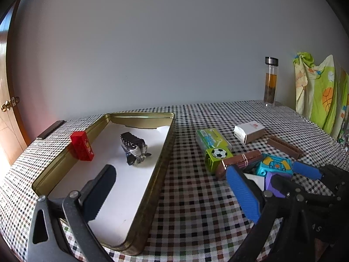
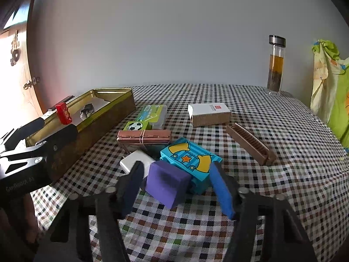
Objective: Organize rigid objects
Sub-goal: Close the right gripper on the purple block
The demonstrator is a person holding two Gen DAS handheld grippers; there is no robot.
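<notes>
Tin (image 1: 165,152) holds 2 things: red block (image 1: 81,145), foil-wrapped lump (image 1: 134,148).

Two handheld grippers with black frames and padded fingers.

The left gripper (image 2: 32,140) is built from black angular plates with triangular cut-outs, joined by round silver screws; faint grey lettering is printed on its body at the lower left of the right wrist view, and its fingers (image 1: 99,193) are dark, flat and finely ribbed along one edge. The right gripper (image 2: 176,187) is made of black linkage arms pinned with silver-headed screws, and its fingers (image 2: 222,191) are covered in blue ribbed pads. Pale letters are seen on its black housing at the lower right of the left wrist view.
</notes>
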